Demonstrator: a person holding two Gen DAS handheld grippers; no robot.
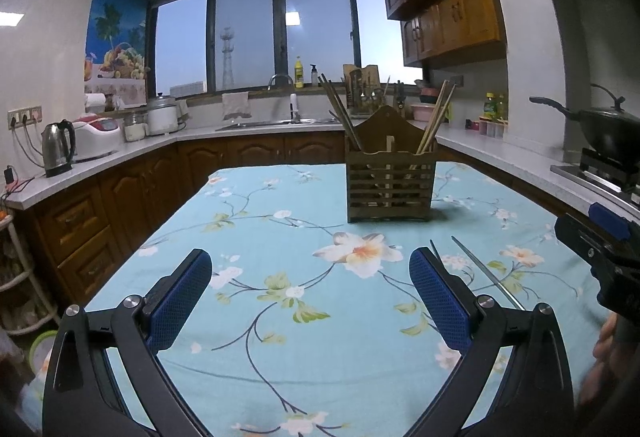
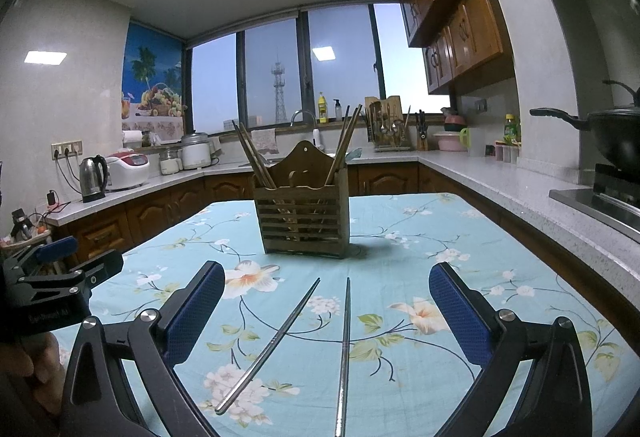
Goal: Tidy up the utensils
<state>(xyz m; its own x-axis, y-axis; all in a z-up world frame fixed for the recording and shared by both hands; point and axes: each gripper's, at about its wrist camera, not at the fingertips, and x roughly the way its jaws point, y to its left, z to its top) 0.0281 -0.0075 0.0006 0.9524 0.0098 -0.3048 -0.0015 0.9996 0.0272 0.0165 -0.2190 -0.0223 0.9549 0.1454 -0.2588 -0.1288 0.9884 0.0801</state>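
Starting at the left, the left gripper (image 1: 310,301) hangs low over the floral tablecloth (image 1: 248,221) with its blue-padded fingers (image 1: 182,301) spread wide and nothing between them; only bare cloth lies in its gap. Further right, toward the middle of the table, stands the slatted wooden chopstick holder (image 2: 302,221), upright, with several wooden chopsticks (image 2: 252,157) already leaning out of its left side and a few more (image 2: 346,141) out of its right, so part of the sorting looks done. Nearer than the holder, and well apart from it, two metal chopsticks lie flat on the cloth: the left metal chopstick (image 2: 272,343) angled with its far tip toward the holder, the right metal chopstick (image 2: 345,353) running almost straight away from the camera, the two splayed and not touching. The right gripper (image 2: 326,317) hovers directly over this pair, its fingers (image 2: 460,317) also wide apart and empty, with both sticks lying between them in its view. From the left wrist view the same sticks (image 1: 490,273) show only partly, just beside the left gripper's right finger. By my reading, the remaining work is to pick up these two loose chopsticks and stand them in the holder; neither has been gripped yet, and whether other utensils wait outside the views cannot be told.
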